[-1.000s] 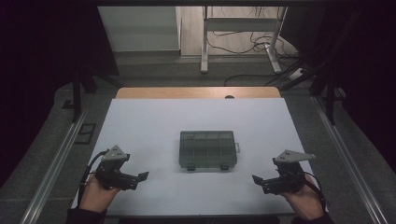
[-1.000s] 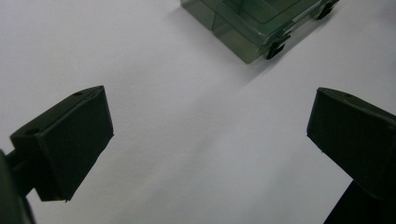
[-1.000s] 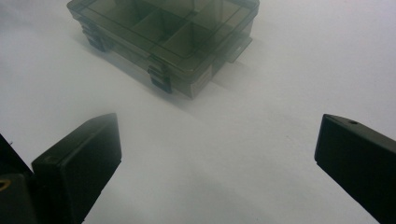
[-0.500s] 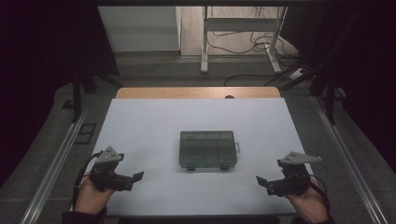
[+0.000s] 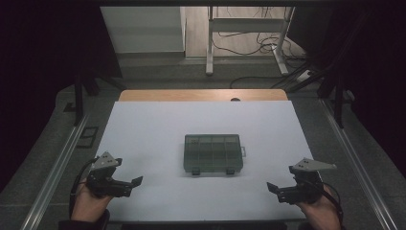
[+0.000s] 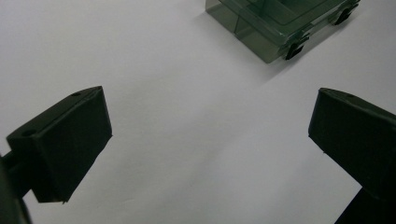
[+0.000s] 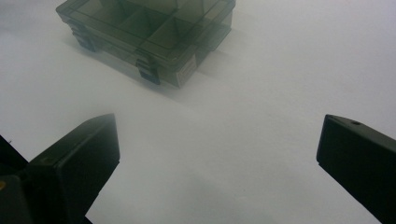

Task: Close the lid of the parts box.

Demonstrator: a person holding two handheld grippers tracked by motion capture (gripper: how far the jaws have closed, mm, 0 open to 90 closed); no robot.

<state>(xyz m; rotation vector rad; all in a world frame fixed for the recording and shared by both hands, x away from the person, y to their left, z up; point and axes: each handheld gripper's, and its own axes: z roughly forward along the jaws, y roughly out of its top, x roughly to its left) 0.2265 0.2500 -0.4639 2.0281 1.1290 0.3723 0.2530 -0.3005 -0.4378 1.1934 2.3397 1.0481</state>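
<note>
A dark see-through compartment box (image 5: pixel 213 154) lies shut in the middle of the white table (image 5: pixel 158 129), its two latches facing the near edge. My left gripper (image 5: pixel 134 183) rests near the front left corner, open and holding nothing. My right gripper (image 5: pixel 275 189) hovers near the front right corner, also open and empty. Both point inward toward the box. In the left gripper view the box (image 6: pixel 275 23) sits at the top right, beyond the wide-spread jaws of my left gripper (image 6: pixel 210 135). In the right gripper view the box (image 7: pixel 149 32) sits at the top left.
A wooden strip (image 5: pixel 201 95) borders the table's far edge. Metal rails (image 5: pixel 55 167) run along both sides of the table. Behind it stand a white table frame (image 5: pixel 244 43) and cables (image 5: pixel 249 48) on the floor.
Both hands have drawn back toward the near edge of the table, away from the box. The box has stayed put.
</note>
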